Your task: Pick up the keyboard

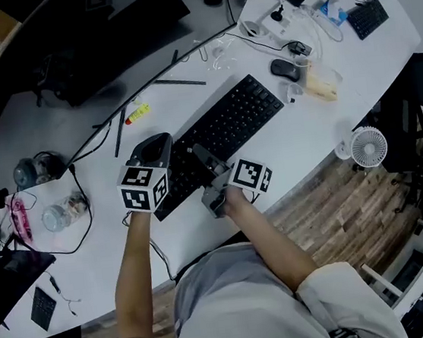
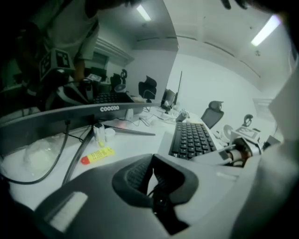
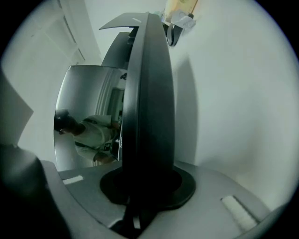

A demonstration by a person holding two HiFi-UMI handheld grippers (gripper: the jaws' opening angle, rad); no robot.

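Note:
A black keyboard lies slanted on the white desk. My right gripper is at its near long edge, toward the left end, shut on that edge. In the right gripper view the keyboard stands edge-on as a dark slab between the jaws of the right gripper. My left gripper hovers over the keyboard's left end, jaws together and holding nothing. In the left gripper view the left gripper points past the keyboard, with the right gripper beside it.
A curved monitor runs along the back, with cables and pens under it. A yellow tube lies behind the keyboard's left end. A mouse sits past its right end. A small fan stands off the desk's right edge. Clutter fills the left side.

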